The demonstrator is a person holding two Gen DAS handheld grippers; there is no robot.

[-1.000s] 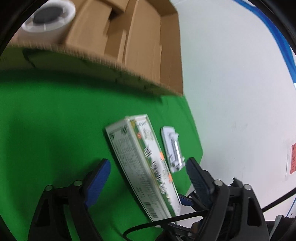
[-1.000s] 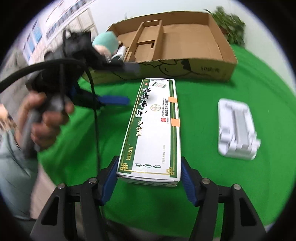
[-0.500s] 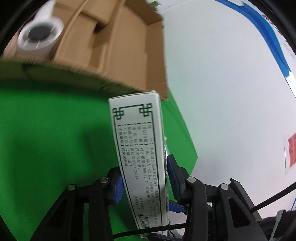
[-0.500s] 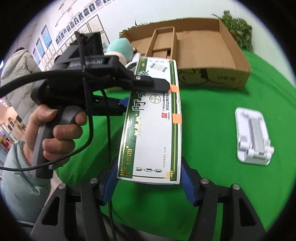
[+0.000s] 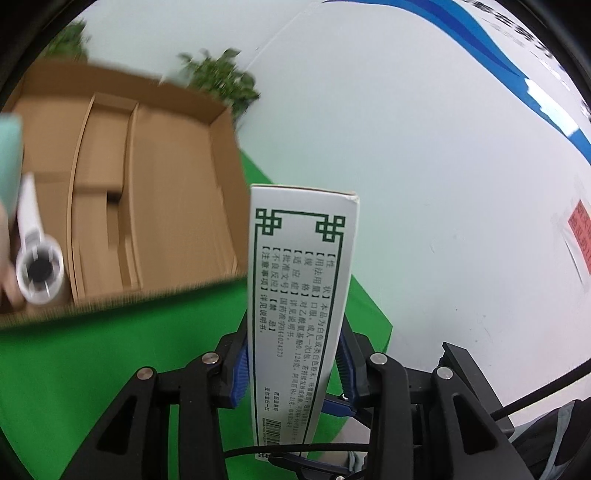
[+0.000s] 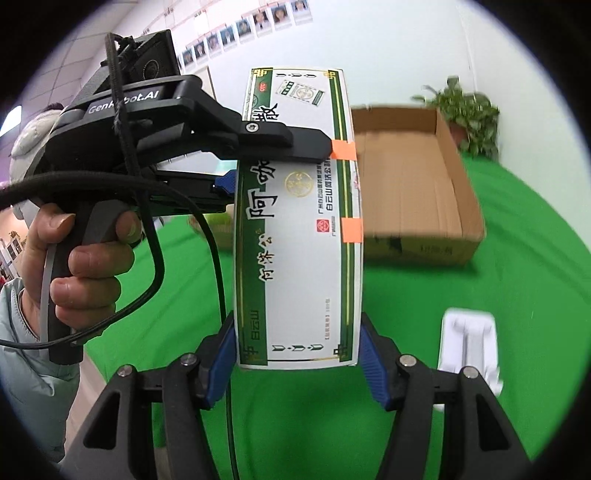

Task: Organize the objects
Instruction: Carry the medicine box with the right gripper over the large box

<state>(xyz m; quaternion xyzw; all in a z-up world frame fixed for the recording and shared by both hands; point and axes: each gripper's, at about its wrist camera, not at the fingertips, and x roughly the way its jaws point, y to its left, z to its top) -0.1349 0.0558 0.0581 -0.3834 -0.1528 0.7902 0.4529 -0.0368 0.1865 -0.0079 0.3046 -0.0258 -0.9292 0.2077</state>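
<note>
The left gripper (image 6: 291, 147), marked "GenRobot.AI", and the right gripper (image 6: 295, 354) both clamp the green-white box (image 6: 299, 221) printed with Chinese text, frame centre, upright.

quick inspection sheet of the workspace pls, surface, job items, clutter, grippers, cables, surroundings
surface: green cloth-covered table.
job's things: long white and green medicine box held off the table; open brown cardboard box with dividers, holding a white tube and a pale teal item.
clutter: white plastic bracket lying on the cloth.
grippers: left gripper shut on the medicine box across its narrow sides; right gripper shut on its lower end.
cables: black cable looping off the left gripper.
surroundings: white wall, potted green plant, row of framed portraits.
</note>
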